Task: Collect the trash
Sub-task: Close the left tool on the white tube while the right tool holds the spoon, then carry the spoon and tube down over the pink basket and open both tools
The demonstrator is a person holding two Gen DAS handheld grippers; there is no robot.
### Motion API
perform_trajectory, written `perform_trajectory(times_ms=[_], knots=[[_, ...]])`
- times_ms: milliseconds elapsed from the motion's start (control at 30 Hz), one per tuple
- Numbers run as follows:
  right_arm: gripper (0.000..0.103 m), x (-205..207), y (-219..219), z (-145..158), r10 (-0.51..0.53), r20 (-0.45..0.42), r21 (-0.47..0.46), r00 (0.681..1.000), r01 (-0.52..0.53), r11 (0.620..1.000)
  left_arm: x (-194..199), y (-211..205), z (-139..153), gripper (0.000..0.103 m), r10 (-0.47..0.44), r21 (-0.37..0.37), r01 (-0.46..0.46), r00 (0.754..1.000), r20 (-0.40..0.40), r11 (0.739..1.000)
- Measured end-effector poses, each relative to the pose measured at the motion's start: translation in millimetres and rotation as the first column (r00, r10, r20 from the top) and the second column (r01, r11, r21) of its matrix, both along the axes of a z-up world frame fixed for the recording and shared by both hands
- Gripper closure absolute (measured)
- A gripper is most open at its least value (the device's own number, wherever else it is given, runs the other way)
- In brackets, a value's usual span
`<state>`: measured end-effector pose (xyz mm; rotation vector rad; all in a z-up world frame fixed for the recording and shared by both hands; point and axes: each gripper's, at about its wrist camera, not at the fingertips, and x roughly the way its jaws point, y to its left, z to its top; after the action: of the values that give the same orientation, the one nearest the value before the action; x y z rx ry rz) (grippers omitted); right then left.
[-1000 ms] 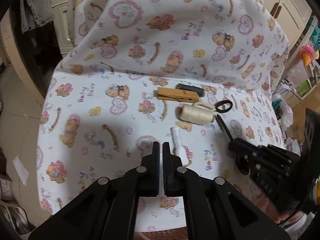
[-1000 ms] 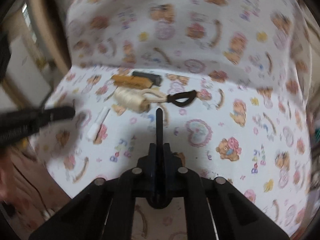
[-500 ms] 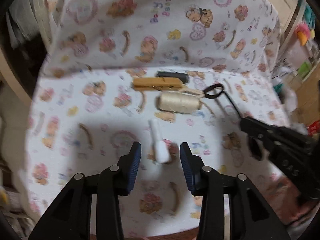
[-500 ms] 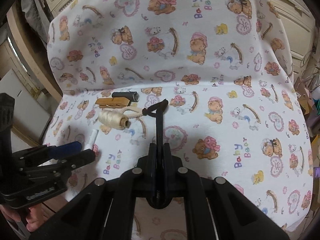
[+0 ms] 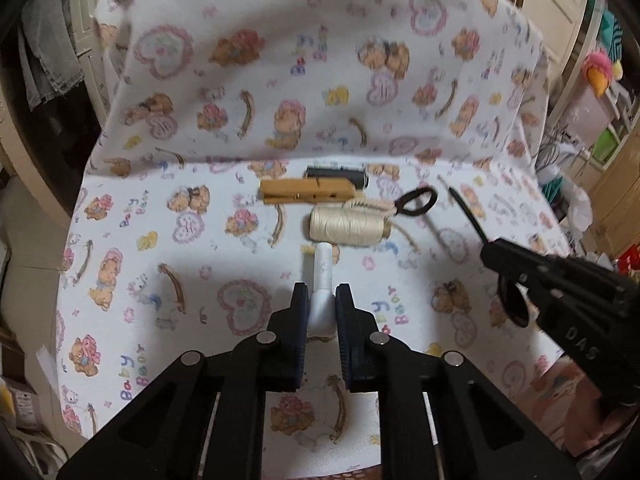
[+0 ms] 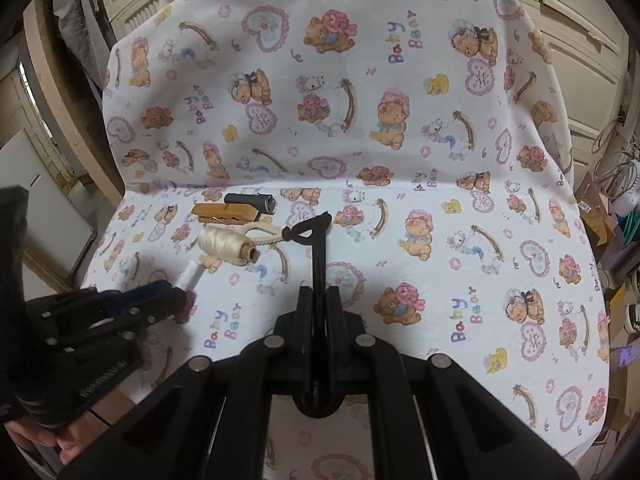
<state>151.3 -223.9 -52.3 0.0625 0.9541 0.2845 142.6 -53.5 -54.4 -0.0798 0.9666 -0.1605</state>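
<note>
Left wrist view, nearest: the left gripper [image 5: 322,304] has its two black fingers closed against the wide lower end of a small white plastic tube [image 5: 323,280], whose narrow end points away across the teddy-bear-printed white cloth [image 5: 160,240]. Right wrist view, nearest: the right gripper [image 6: 318,300] is clamped on a thin black plastic strip [image 6: 319,248] that stands out forward between its fingers, its far tip reaching toward a black cord loop [image 6: 306,230].

Middle ground: just beyond the tube's narrow end lies a cream-coloured spool of thread [image 5: 348,226] on its side; whether the tube touches it cannot be told. A braided cream cord [image 6: 264,236] runs from behind the spool to the black cord loop, which lies on the cloth to the spool's right.

Farther back: a brown wooden clothespin [image 5: 307,192] lies flat just behind the spool, and a dark cylindrical object [image 5: 338,174] lies just behind the clothespin, close to the fold where the cloth rises into an upright drape. Cream-coloured panelled cabinet doors [image 6: 580,40] stand beyond.
</note>
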Motion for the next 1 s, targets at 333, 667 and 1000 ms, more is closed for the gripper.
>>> perform_trajectory(times_ms=[333, 667, 1000], knots=[[0.097, -24.9, -2.7, 25.0, -0.002, 0.054, 0.018, 0.999, 0.001, 1.000, -26.0, 20.6, 27.0, 0.090, 0.044, -0.019, -0.042, 0.996, 0.076, 0.999], [0.097, -98.9, 1.5, 79.6, -0.004, 0.160, 0.144, 0.987, -0.019, 0.989, -81.6, 24.3, 76.4, 0.090, 0.060, -0.043, -0.055, 0.989, 0.135, 0.998], [0.097, -167.0, 6.1, 67.0, -0.008, 0.108, 0.222, 0.994, -0.017, 0.975, -133.9, 25.3, 54.5, 0.090, 0.056, -0.084, -0.051, 0.997, 0.056, 0.995]])
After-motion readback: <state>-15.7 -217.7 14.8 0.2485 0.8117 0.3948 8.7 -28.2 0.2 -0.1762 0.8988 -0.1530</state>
